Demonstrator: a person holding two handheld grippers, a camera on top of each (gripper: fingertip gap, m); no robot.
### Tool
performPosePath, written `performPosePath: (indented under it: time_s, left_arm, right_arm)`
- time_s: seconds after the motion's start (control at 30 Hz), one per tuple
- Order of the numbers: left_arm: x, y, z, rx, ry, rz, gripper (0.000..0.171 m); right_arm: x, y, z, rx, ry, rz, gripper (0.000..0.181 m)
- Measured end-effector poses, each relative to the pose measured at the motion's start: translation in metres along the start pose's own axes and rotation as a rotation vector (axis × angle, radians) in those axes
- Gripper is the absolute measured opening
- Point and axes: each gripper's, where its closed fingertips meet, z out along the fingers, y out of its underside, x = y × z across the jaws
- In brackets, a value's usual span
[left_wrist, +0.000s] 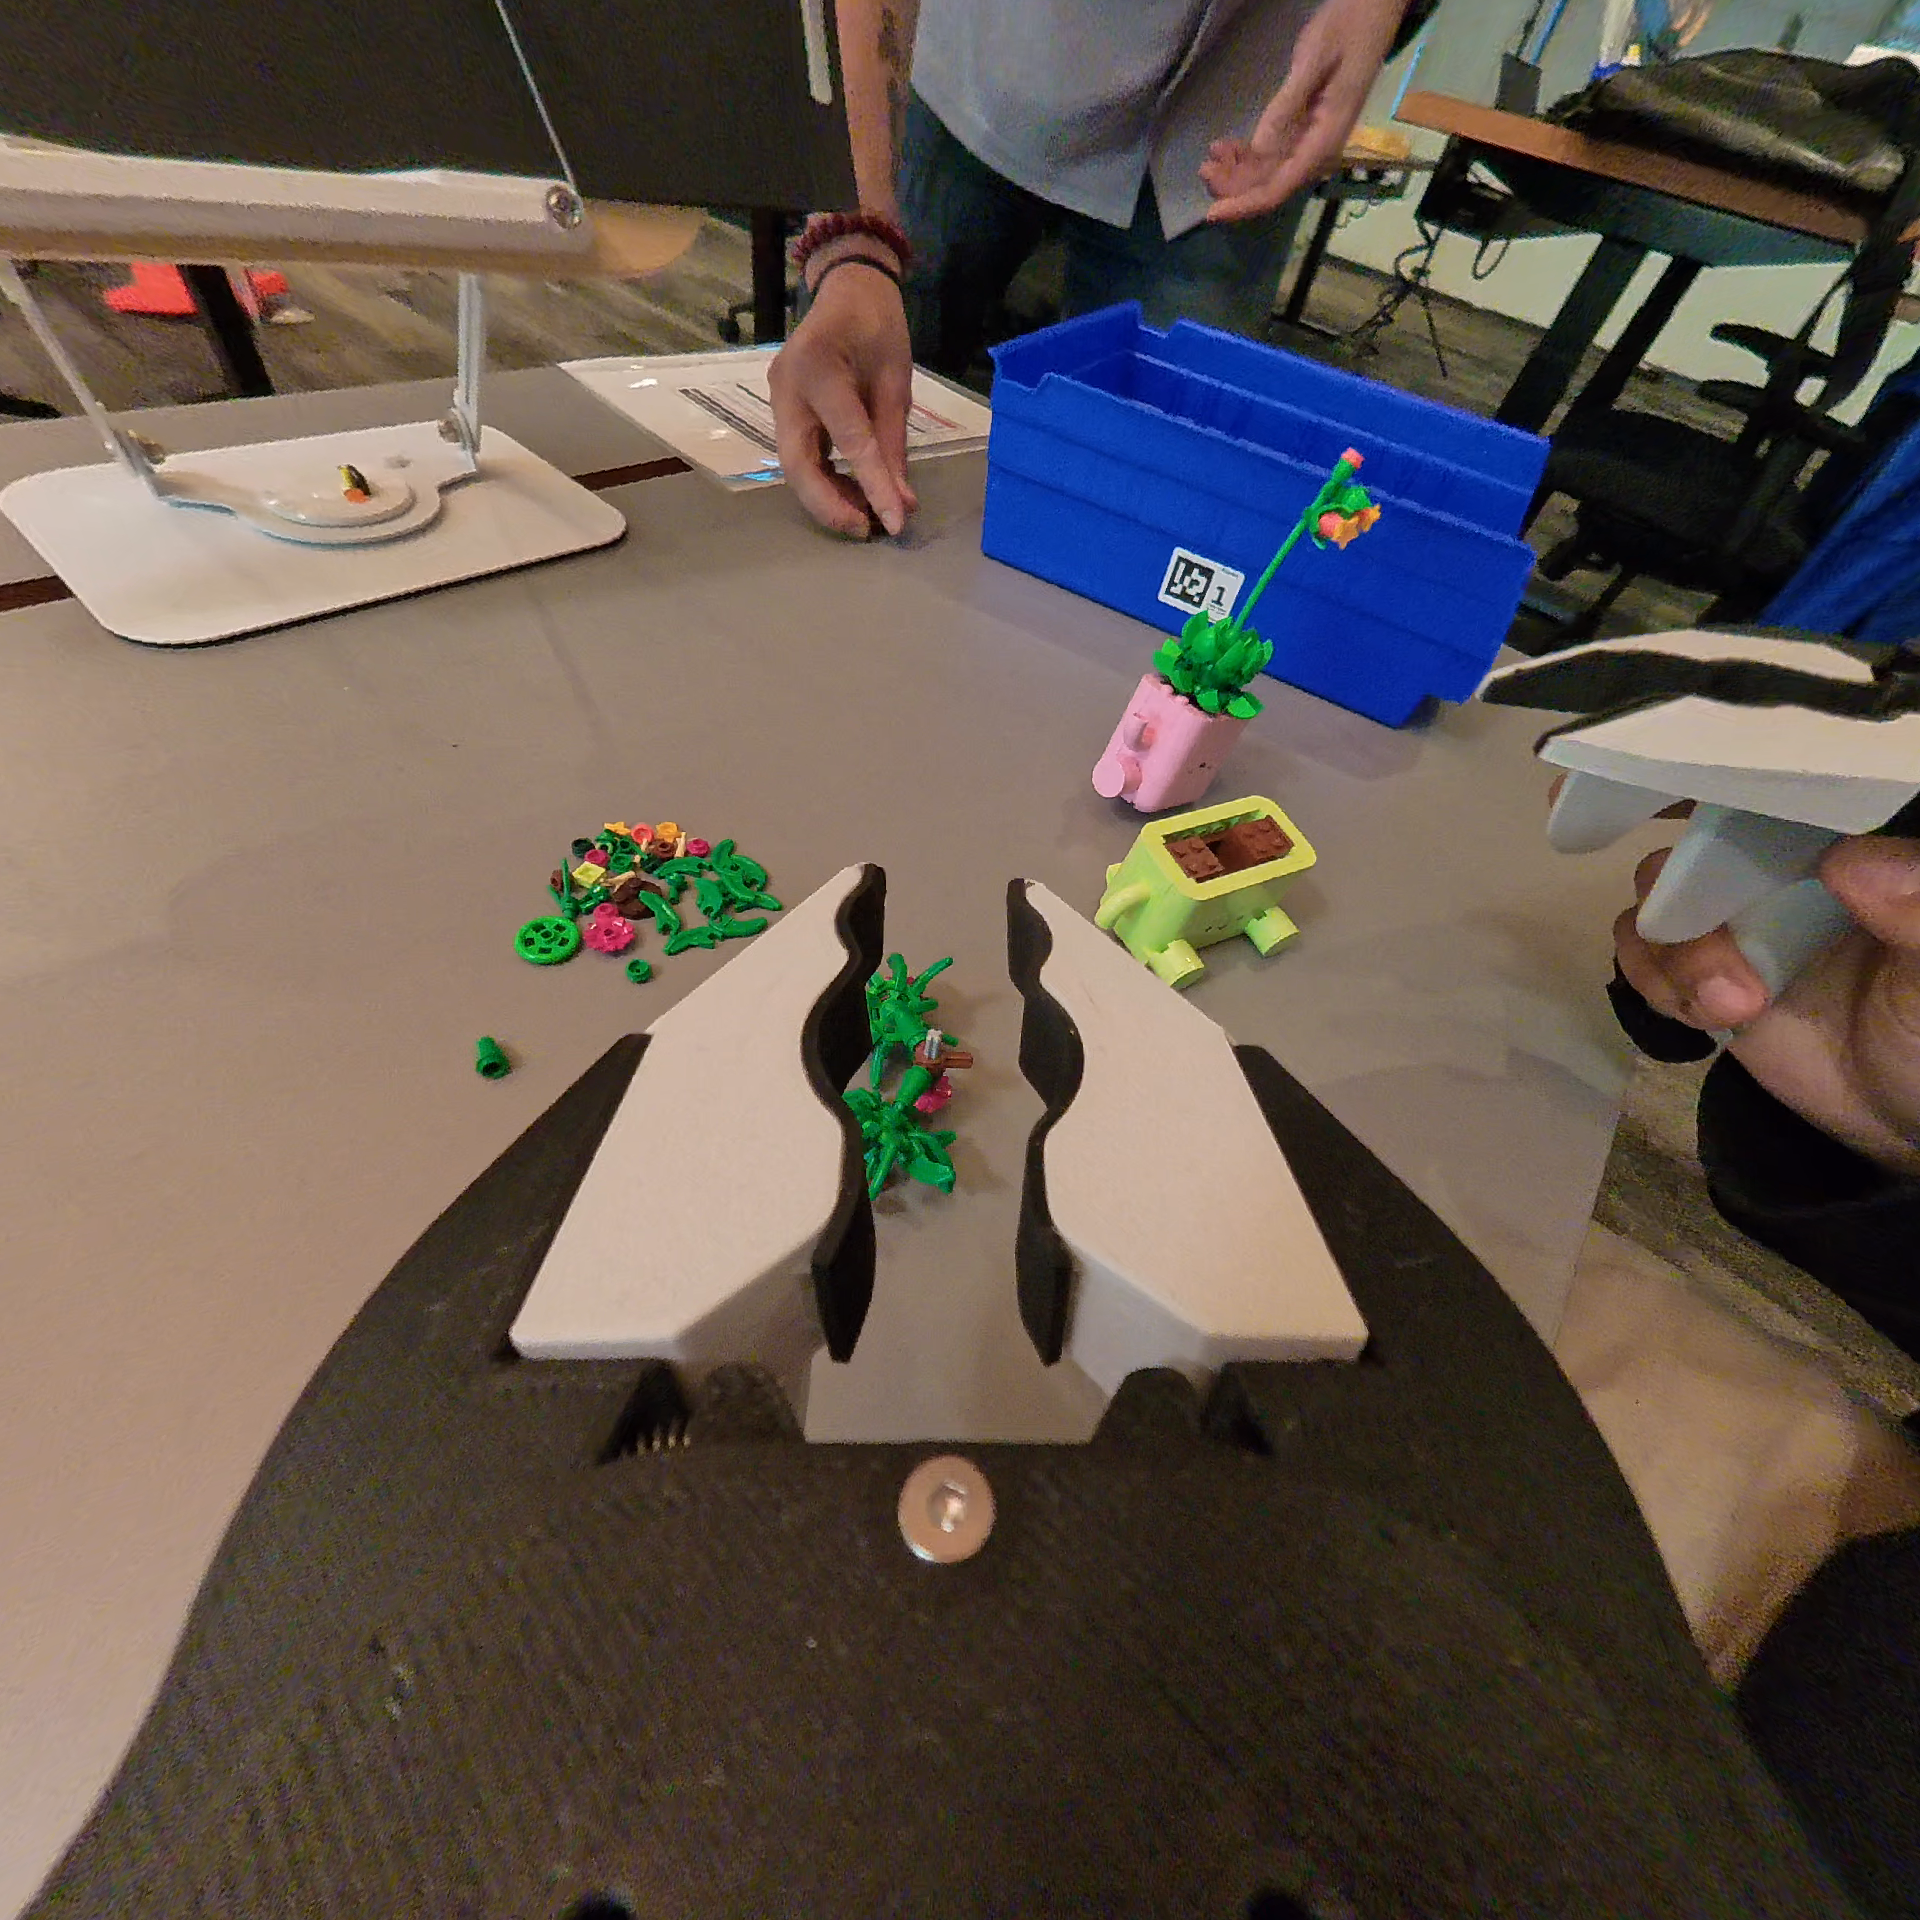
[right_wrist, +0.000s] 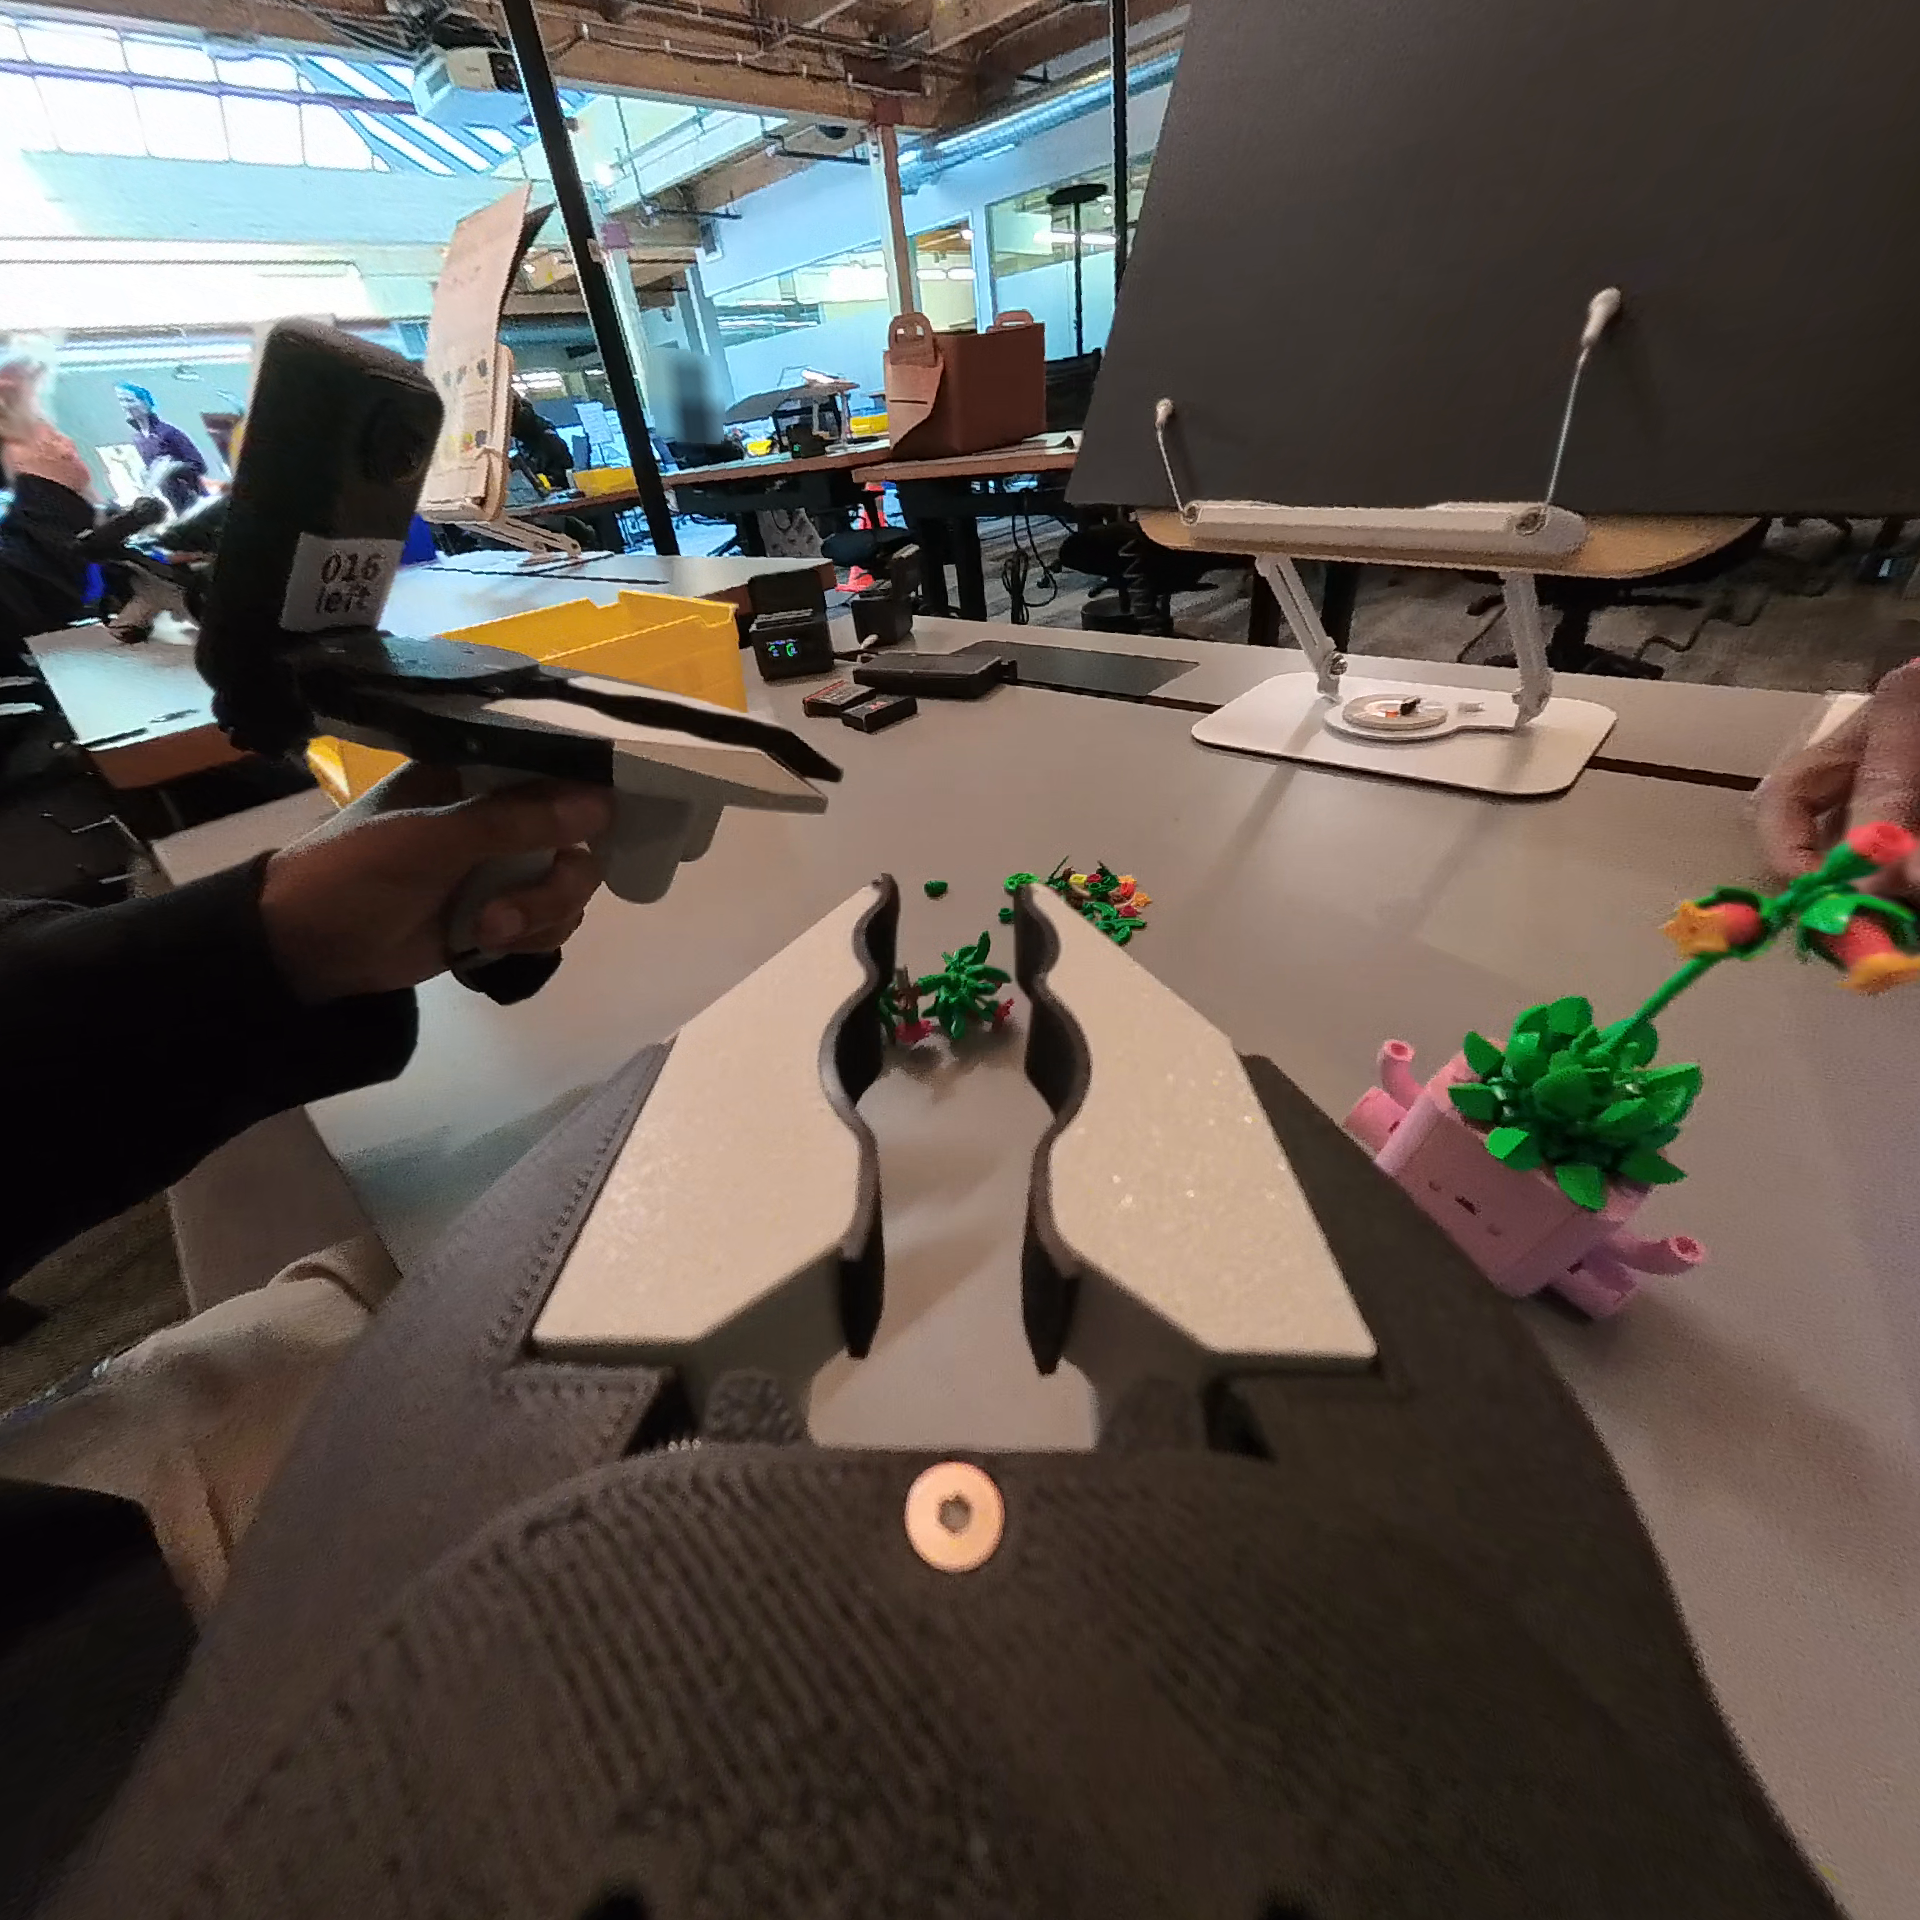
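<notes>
Green leafy brick sprig (left_wrist: 902, 1081) lying on the grey table (left_wrist: 312, 831), left gripper (left_wrist: 943, 883) spread empty over it, right gripper (right_wrist: 954, 894) likewise agape nearby, blue bin (left_wrist: 1247, 499) beyond it only in left view, yellow bin (right_wrist: 623, 639) only in right view, pink planter (left_wrist: 1169, 743) beside the blue bin, lime planter (left_wrist: 1210, 894) right of the sprig.

bin (left_wrist: 1257, 488): blue | pot (left_wrist: 1169, 748): pink | planter (left_wrist: 1205, 894): lime | table (left_wrist: 312, 831): grey

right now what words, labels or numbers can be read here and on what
I won't quote writing; it stands on:
white tag on the blue bin
white sticker on the camera of the left claw
printed sheet by a person's hand, blurred
small screen, too small
</notes>
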Motion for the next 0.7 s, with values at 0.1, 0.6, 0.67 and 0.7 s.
performPosePath:
  time_s: [0.1,0.6,0.67,0.7]
  left_arm:
    - [-0.004,0.001,0.002,-0.013,0.029,0.017,0.021]
    - [-0.04,0.005,-0.031,0.304,0.154,-0.128,0.017]
    - [-0.044,0.003,-0.034,0.322,0.151,-0.119,0.017]
    - [-0.046,0.002,-0.035,0.325,0.147,-0.127,0.017]
  right_arm:
    - [0.008,-0.011,0.005,-0.017,0.045,-0.021,0.022]
    - [0.155,-0.069,0.077,-0.458,0.412,-0.302,0.035]
    - [0.188,-0.063,0.094,-0.559,0.415,-0.313,0.04]
    - [0.206,-0.057,0.102,-0.629,0.412,-0.307,0.041]
